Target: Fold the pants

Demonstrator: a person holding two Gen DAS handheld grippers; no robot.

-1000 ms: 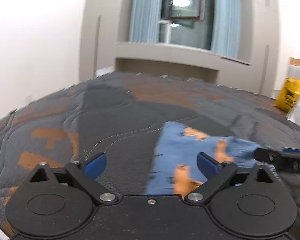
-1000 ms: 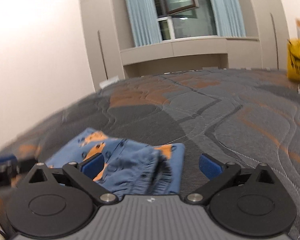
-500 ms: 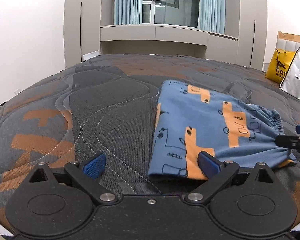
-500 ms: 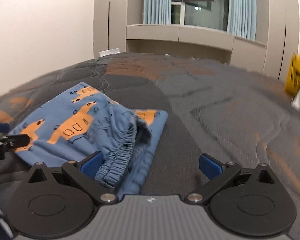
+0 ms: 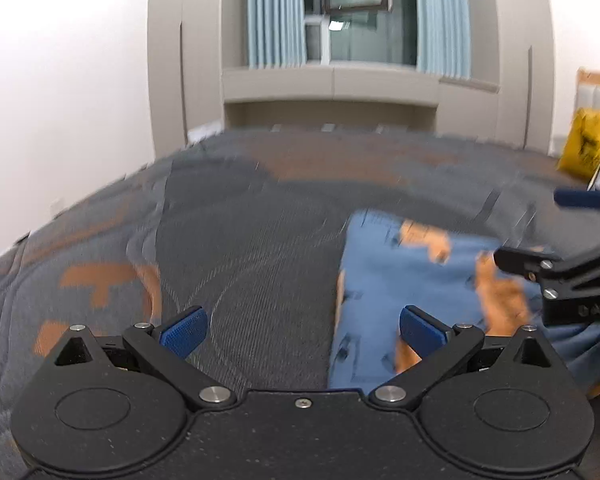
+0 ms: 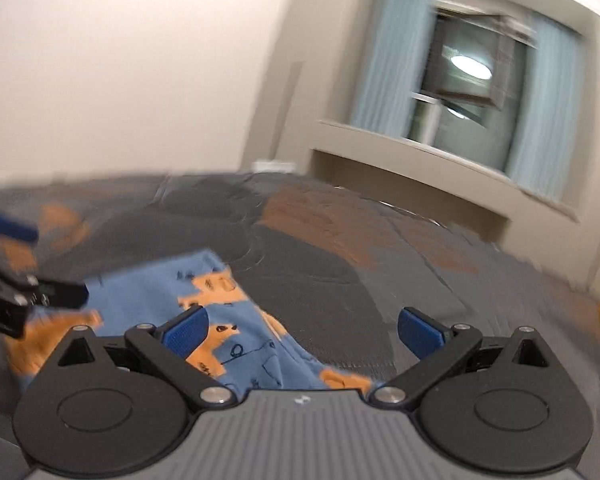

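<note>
The folded blue pants with orange prints (image 5: 412, 280) lie flat on the grey and orange mattress (image 5: 240, 240). They also show in the right wrist view (image 6: 160, 296). My left gripper (image 5: 303, 329) is open and empty, low over the mattress at the pants' left edge. My right gripper (image 6: 302, 328) is open and empty over the pants' right end. The right gripper's fingers (image 5: 524, 258) show at the right of the left wrist view. The left gripper's fingers (image 6: 60, 294) show at the left of the right wrist view. Both views are blurred.
A yellow bag (image 5: 588, 146) stands at the far right of the mattress. Beige cabinets and a curtained window (image 5: 352, 16) lie beyond the bed. A white wall (image 5: 60, 80) runs along the left. The mattress edge (image 5: 4, 256) curves at the left.
Both grippers have moved and tilted up, so the views blur. The right gripper has swung left toward the wall. The pants lie as they did half a second ago. Both grippers stay open.
</note>
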